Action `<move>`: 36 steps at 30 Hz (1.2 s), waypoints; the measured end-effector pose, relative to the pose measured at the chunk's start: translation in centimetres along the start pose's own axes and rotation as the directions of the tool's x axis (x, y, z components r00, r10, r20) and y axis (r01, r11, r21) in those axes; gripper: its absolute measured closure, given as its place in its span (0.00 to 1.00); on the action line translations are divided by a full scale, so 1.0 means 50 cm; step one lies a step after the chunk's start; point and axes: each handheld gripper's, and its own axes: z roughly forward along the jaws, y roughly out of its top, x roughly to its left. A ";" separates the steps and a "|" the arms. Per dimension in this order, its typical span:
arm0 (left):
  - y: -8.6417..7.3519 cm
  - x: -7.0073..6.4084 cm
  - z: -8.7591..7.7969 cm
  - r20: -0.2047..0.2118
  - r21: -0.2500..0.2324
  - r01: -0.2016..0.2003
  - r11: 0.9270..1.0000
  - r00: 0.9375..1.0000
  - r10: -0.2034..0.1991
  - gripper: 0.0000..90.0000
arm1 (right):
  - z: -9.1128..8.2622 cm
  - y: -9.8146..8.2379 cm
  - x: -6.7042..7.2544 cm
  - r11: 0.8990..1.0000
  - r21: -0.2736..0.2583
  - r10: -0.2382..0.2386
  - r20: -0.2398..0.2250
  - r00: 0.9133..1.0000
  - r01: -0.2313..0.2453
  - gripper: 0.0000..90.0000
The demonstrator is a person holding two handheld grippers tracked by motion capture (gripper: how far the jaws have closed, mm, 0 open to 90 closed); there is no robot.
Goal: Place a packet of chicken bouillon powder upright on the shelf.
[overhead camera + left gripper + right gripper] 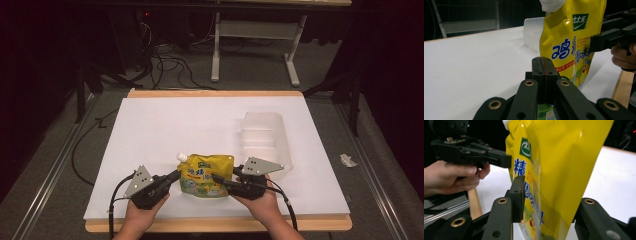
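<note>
A yellow pouch (205, 175) with a white spout cap sits near the front edge of the white table (165, 130), between the two grippers. In the high view the left gripper (176, 176) reaches the pouch's left edge and the right gripper (216, 177) lies across its lower right part, each held in a hand coming from the bottom of the picture.

In the left gripper view the left gripper (544, 65) has its jaws pressed together with no gap visible, and a strip of the pouch's printed edge shows beneath them. Whether they pinch the pouch cannot be told with certainty. The pouch (571, 37) rises just beyond and to the right of the jaw tips, with the other gripper against its far edge.

In the right gripper view the right gripper (544, 195) has its jaws spread on either side of the pouch (559, 165). The near jaw pad touches the printed face; the opposite jaw tip is hidden behind the pouch.

A clear plastic tray (265, 137) stands on the table behind and to the right of the pouch, apart from it.
</note>
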 end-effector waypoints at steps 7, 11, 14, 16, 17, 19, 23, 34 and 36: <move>-0.001 -0.001 -0.004 0.006 -0.002 -0.005 1.000 1.000 0.005 1.00 | 0.005 -0.004 -0.001 1.000 0.020 0.000 -0.014 1.000 0.001 0.70; -0.001 0.000 -0.006 0.006 0.000 -0.006 1.000 1.000 0.006 0.99 | 0.012 -0.009 0.000 0.999 0.054 -0.001 -0.011 1.000 0.001 0.70; -0.001 0.000 -0.007 0.008 -0.001 -0.004 1.000 1.000 0.004 0.99 | 0.014 -0.009 -0.003 0.998 0.061 0.004 -0.019 1.000 -0.003 0.75; -0.003 0.001 -0.007 0.005 -0.002 -0.010 1.000 1.000 0.010 0.98 | 0.016 -0.010 -0.008 0.998 0.070 -0.001 -0.027 1.000 0.003 0.80; -0.003 0.001 -0.007 0.005 -0.002 -0.010 1.000 1.000 0.010 0.98 | 0.016 -0.010 -0.008 0.998 0.070 -0.001 -0.027 1.000 0.003 0.80; -0.003 0.001 -0.006 0.000 -0.002 -0.012 1.000 1.000 0.012 0.97 | 0.015 -0.010 -0.009 0.997 0.076 -0.017 -0.037 0.999 0.020 0.83; -0.003 0.007 -0.006 -0.017 0.004 -0.011 1.000 1.000 0.011 0.88 | 0.013 -0.009 -0.007 0.996 0.079 -0.031 -0.068 0.997 0.036 0.91; 0.005 0.028 -0.014 -0.067 0.010 -0.010 1.000 0.998 0.010 0.53 | 0.008 -0.002 0.000 0.997 0.068 -0.031 -0.085 0.996 0.037 0.97; 0.004 0.030 -0.014 -0.073 0.010 -0.009 1.000 0.997 0.009 0.51 | 0.006 0.000 0.000 0.997 0.064 -0.030 -0.084 0.996 0.036 0.97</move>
